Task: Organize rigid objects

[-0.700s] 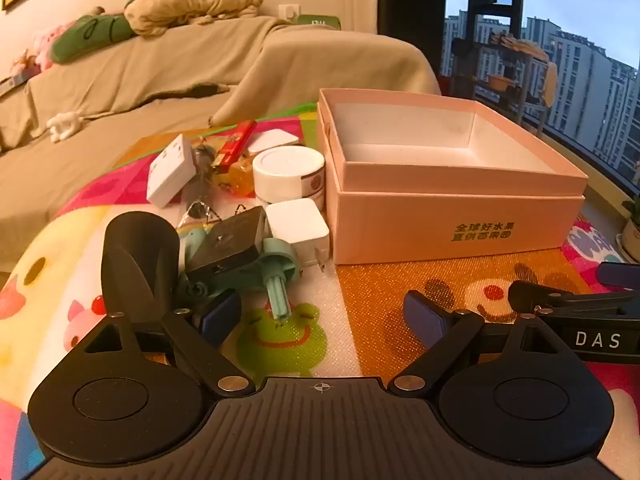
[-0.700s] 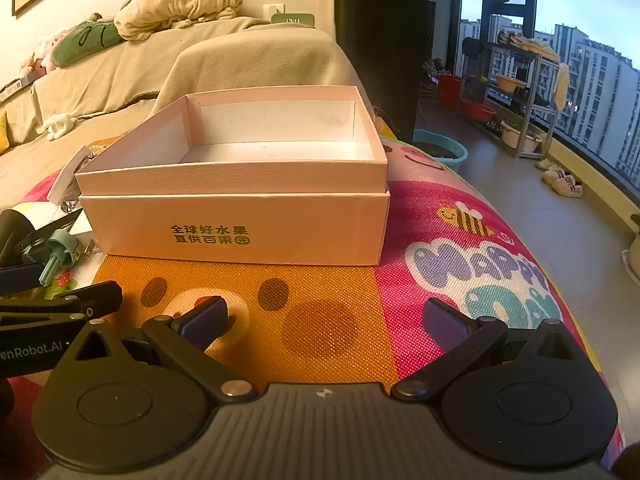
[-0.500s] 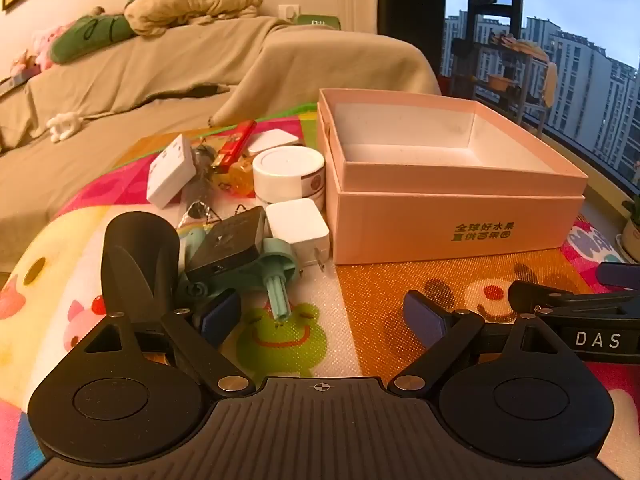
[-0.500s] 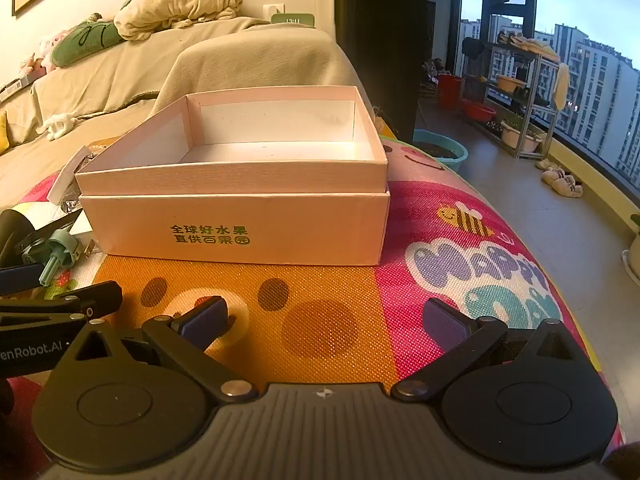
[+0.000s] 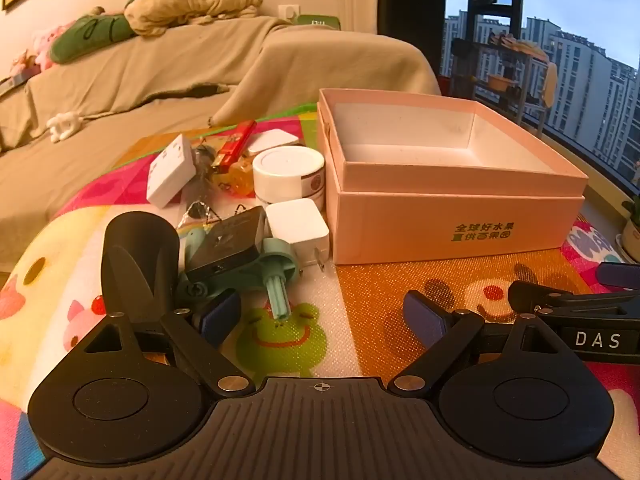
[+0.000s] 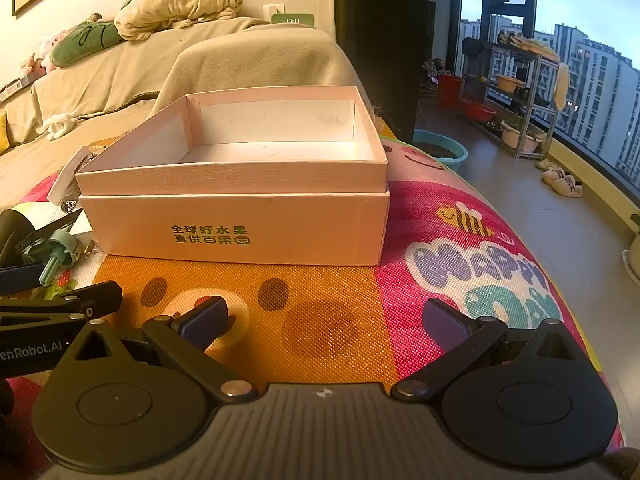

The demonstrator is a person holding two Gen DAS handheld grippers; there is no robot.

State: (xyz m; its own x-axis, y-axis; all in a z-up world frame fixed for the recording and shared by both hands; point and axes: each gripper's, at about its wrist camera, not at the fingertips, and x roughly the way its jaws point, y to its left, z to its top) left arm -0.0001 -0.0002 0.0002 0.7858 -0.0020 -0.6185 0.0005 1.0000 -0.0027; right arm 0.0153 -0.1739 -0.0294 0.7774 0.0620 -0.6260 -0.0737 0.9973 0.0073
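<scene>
An empty pink box (image 5: pixel 448 196) (image 6: pixel 240 220) stands on a colourful mat. Left of it lies a pile of small things: a white round jar (image 5: pixel 288 172), a white plug cube (image 5: pixel 298 224), a black block (image 5: pixel 230 242), a teal plastic part (image 5: pixel 276 280), a black cup-like piece (image 5: pixel 138 256), a white socket plate (image 5: pixel 170 170) and a red lighter (image 5: pixel 236 144). My left gripper (image 5: pixel 322 318) is open, low over the mat just in front of the pile. My right gripper (image 6: pixel 326 322) is open too, in front of the box, nothing between its fingers.
A sofa under a beige cover (image 5: pixel 160 76) runs behind the mat. Right of the mat is bare floor with a teal basin (image 6: pixel 440 152), slippers (image 6: pixel 560 178) and a rack (image 6: pixel 520 100) by the window. The mat's right edge (image 6: pixel 560 280) falls away.
</scene>
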